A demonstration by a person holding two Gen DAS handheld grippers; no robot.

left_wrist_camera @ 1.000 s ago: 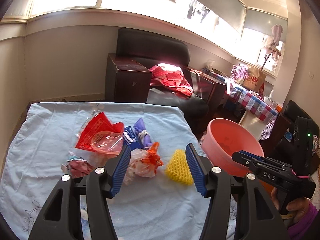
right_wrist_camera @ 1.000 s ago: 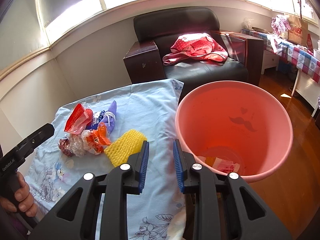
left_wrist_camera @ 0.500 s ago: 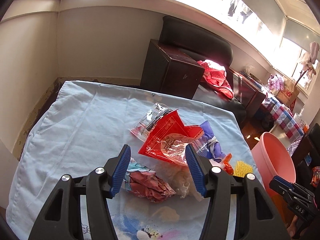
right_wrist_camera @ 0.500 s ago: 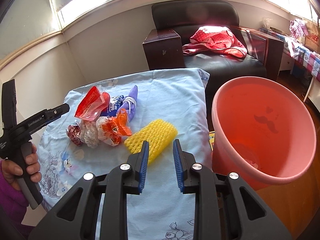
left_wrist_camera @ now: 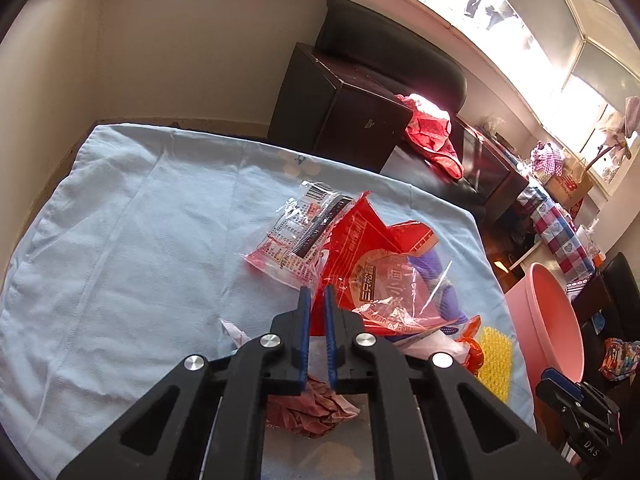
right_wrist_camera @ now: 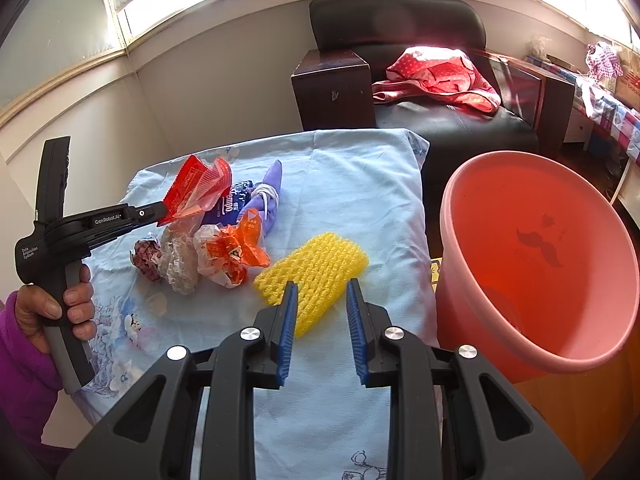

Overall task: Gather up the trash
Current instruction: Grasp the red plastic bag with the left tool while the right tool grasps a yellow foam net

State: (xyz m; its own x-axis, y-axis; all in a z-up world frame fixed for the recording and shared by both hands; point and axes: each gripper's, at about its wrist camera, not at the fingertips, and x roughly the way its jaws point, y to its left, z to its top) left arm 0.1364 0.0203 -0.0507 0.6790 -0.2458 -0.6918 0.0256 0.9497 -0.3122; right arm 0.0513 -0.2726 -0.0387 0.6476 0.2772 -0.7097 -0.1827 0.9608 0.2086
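Covering the table, a pale blue cloth (right_wrist_camera: pixel 360 184) carries the litter, and a big pink bucket (right_wrist_camera: pixel 536 256) stands just off its right edge. Near the bucket lies a yellow foam net (right_wrist_camera: pixel 316 268), with the right gripper (right_wrist_camera: pixel 322 312) hanging partly open over its near end, pads clear of it. Further left, the left gripper (left_wrist_camera: pixel 315 320) has just snapped nearly shut on the edge of a red plastic wrapper (left_wrist_camera: pixel 372 264), beside crumpled orange, purple and reddish scraps.
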